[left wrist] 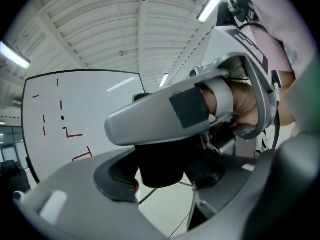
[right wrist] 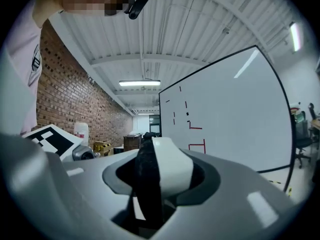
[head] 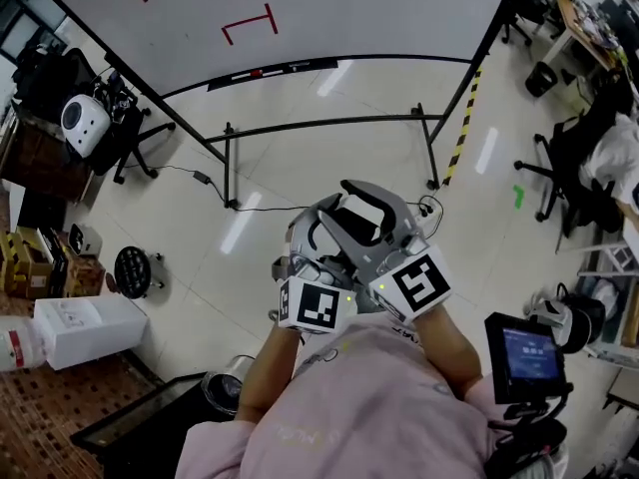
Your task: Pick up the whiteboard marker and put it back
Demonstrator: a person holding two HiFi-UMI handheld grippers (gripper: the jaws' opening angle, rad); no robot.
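Whiteboard marker, an upright barrel that shows black on 1 side and white on the other, stands between both claws at once, up in the air in front of the person's pink shirt. The left claw grips it. Its 2 dark pads sit against the barrel's sides, and from that view the barrel looks all black. The right claw stands a little wider, with a thin dark gap on each side of the marker, so it does not press.

In the head view the 2 claws are nested into each other, the left cube and the right cube lie side by side, and the marker is hidden. Well ahead, across pale floor, stands the whiteboard with red strokes on it. A dark tray runs along its lower edge.
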